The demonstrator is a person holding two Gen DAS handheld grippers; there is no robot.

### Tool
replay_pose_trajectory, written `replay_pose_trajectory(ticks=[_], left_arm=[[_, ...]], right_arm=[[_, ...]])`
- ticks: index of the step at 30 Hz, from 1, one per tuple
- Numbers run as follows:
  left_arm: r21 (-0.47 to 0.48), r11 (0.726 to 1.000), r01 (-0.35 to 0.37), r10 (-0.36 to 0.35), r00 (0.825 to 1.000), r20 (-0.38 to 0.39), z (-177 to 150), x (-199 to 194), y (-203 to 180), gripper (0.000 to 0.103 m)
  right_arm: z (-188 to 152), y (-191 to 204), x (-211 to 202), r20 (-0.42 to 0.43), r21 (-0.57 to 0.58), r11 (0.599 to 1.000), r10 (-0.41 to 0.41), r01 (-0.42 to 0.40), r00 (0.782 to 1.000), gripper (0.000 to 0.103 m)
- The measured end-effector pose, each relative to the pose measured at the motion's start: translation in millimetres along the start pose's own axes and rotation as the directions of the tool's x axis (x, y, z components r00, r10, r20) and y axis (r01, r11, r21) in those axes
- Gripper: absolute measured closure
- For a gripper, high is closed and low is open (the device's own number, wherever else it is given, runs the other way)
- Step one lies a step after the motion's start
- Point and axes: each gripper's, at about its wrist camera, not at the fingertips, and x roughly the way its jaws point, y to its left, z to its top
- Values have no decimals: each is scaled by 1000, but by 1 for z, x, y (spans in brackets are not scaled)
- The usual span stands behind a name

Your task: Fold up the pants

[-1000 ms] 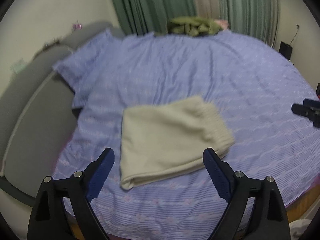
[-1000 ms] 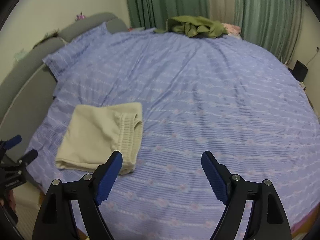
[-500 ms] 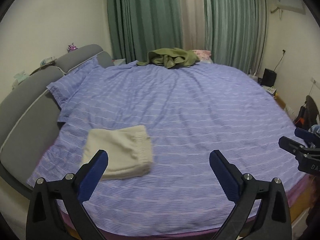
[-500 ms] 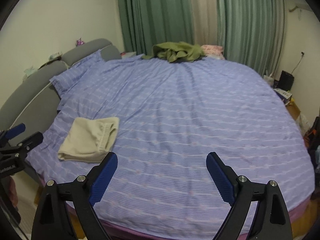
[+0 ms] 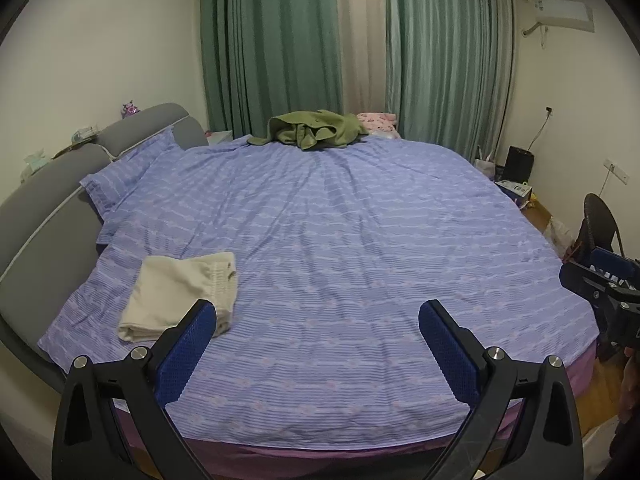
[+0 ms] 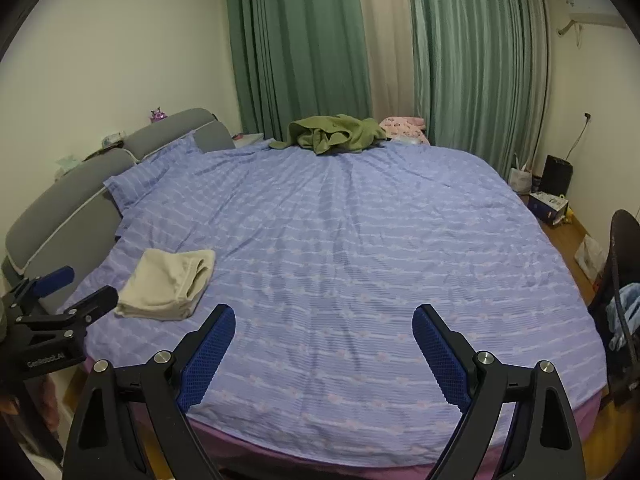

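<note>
Pants, cream and folded into a neat square, lie near the bed's front left corner by the headboard, while the left claw and right claw, both wide open and empty, hover apart, suggesting the folding is finished.

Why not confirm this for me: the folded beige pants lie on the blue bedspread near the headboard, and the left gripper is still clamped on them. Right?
Not quite. The left gripper is open and holds nothing; the left wrist view shows its fingers spread above the blue bedspread. The folded beige pants do lie there near the headboard, untouched.
</note>
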Motion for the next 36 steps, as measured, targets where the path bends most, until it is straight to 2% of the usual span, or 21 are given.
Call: replay_pose_trajectory(ticks=[7, 19, 32, 36], left_arm=[[34, 999, 9, -10, 1000, 21, 3, -14, -23, 0], [72, 996, 49, -52, 998, 35, 12, -20, -28, 0], [48, 998, 48, -49, 999, 19, 2, -29, -44, 0], [54, 998, 26, -27, 999, 18, -2, -32, -54, 0]], right_arm=[[-7, -13, -16, 8, 19, 1000, -6, 6, 1000, 12], [-6, -16, -31, 27, 48, 998, -45, 43, 999, 12], [-14, -30, -46, 28, 46, 998, -55, 54, 998, 12], [-17, -37, -50, 26, 48, 998, -52, 51, 998, 12]])
